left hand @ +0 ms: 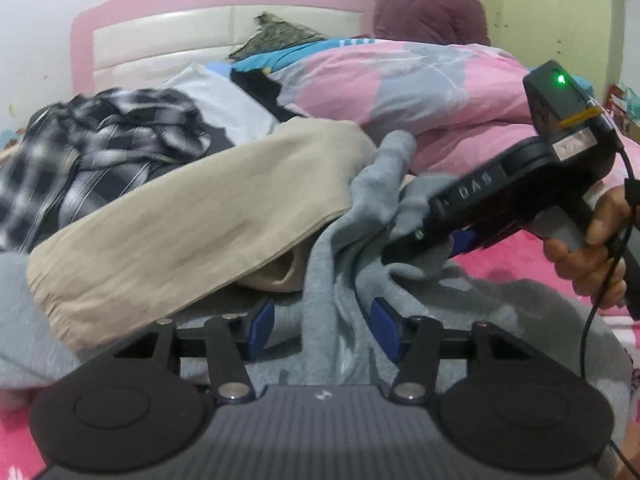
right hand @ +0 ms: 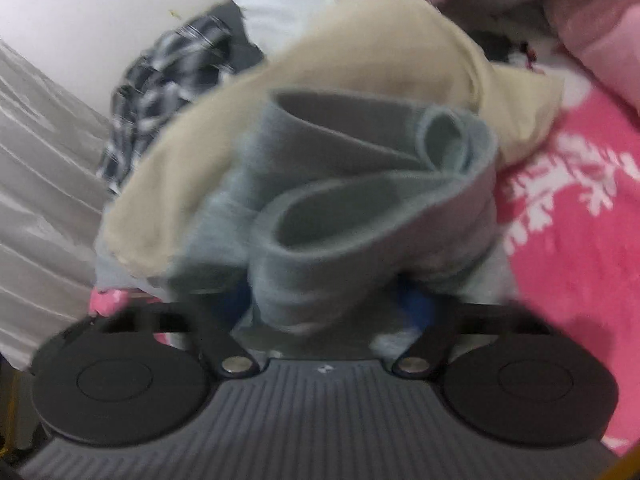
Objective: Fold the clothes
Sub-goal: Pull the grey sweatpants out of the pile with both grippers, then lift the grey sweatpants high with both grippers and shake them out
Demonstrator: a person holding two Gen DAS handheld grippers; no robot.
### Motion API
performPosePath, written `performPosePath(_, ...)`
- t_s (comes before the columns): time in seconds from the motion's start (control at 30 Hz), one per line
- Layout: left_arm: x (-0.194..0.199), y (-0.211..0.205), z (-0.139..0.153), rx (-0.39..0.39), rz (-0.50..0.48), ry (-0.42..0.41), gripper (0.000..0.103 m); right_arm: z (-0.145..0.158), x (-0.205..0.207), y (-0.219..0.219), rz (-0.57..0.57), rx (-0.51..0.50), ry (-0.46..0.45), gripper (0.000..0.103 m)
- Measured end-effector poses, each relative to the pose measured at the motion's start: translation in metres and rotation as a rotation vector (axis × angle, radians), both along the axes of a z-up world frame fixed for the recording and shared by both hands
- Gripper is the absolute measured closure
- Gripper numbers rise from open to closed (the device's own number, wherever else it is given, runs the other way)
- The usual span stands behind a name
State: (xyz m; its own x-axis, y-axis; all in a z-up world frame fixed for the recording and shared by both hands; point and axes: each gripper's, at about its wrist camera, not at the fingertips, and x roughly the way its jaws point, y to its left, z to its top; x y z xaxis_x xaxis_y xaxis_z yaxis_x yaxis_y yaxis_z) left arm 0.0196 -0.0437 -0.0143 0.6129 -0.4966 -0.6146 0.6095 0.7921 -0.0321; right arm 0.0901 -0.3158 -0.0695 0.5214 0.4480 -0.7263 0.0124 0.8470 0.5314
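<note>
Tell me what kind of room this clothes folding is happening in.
Most likely a home bedroom. A pink and white padded headboard stands against the wall, a pink and grey duvet is heaped on the bed, and loose clothes, such as a black and white checked shirt, lie on it.

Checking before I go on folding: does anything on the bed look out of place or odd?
Yes. The beige garment lies draped across the grey garment, pinning it. The headboard padding is torn near the top. The checked shirt is crumpled behind.
</note>
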Motion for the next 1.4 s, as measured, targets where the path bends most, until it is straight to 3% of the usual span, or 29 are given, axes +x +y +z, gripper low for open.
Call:
performPosePath(0.03,-0.002,-0.001,0.003,-0.005,-0.019,-0.012,0.049,0.0,-0.006,-0.007,0.002,0.027,-0.005,0.073)
performPosePath(0.07,-0.004,-0.002,0.006,-0.009,-0.036,-0.028,0.049,0.007,-0.014,-0.012,-0.005,-0.004,-0.03,0.084)
performPosePath(0.1,-0.006,-0.003,0.009,-0.011,-0.055,-0.047,0.049,0.013,-0.022,-0.018,-0.013,-0.035,-0.055,0.087)
performPosePath(0.17,-0.007,-0.011,0.015,-0.005,-0.115,-0.09,0.047,0.029,-0.042,-0.031,-0.05,-0.119,-0.112,0.089)
performPosePath(0.33,0.008,-0.054,0.017,0.085,-0.226,-0.154,0.042,0.036,-0.075,-0.069,-0.185,-0.269,-0.128,0.091)
performPosePath(0.47,0.025,-0.09,0.005,0.203,-0.258,-0.207,0.042,0.026,-0.092,-0.096,-0.286,-0.275,-0.092,0.094)
performPosePath(0.57,0.035,-0.103,0.001,0.228,-0.283,-0.221,0.042,0.021,-0.1,-0.113,-0.318,-0.224,-0.083,0.094)
performPosePath(0.73,0.043,-0.116,0.003,0.207,-0.3,-0.224,0.044,0.018,-0.1,-0.136,-0.335,-0.014,-0.075,0.086)
performPosePath(0.8,0.043,-0.115,0.006,0.175,-0.31,-0.227,0.044,0.017,-0.095,-0.139,-0.335,0.055,-0.065,0.059)
performPosePath(0.87,0.047,-0.121,0.001,0.195,-0.321,-0.223,0.044,0.013,-0.088,-0.139,-0.326,0.088,-0.044,0.043)
performPosePath(1.0,0.06,-0.139,-0.013,0.244,-0.301,-0.189,0.053,0.0,-0.07,-0.132,-0.298,0.088,0.011,0.04)
performPosePath(1.07,0.065,-0.144,-0.018,0.242,-0.293,-0.168,0.066,-0.01,-0.064,-0.134,-0.297,0.098,0.035,0.04)
performPosePath(1.1,0.067,-0.146,-0.021,0.244,-0.29,-0.149,0.08,-0.017,-0.063,-0.135,-0.301,0.111,0.053,0.041)
performPosePath(1.13,0.069,-0.146,-0.022,0.242,-0.279,-0.134,0.086,-0.023,-0.062,-0.135,-0.3,0.126,0.071,0.043)
performPosePath(1.17,0.07,-0.145,-0.023,0.24,-0.267,-0.121,0.087,-0.026,-0.063,-0.135,-0.292,0.126,0.073,0.054)
performPosePath(1.2,0.071,-0.143,-0.022,0.234,-0.248,-0.119,0.089,-0.023,-0.065,-0.133,-0.28,0.103,0.061,0.076)
performPosePath(1.23,0.071,-0.139,-0.019,0.221,-0.229,-0.108,0.089,-0.021,-0.066,-0.132,-0.269,0.08,0.05,0.085)
performPosePath(1.3,0.073,-0.127,-0.007,0.167,-0.177,-0.064,0.09,-0.01,-0.072,-0.127,-0.245,0.022,0.0,0.093)
performPosePath(1.4,0.065,-0.099,0.027,0.07,-0.112,-0.048,0.09,0.029,-0.089,-0.112,-0.201,-0.123,-0.148,0.094)
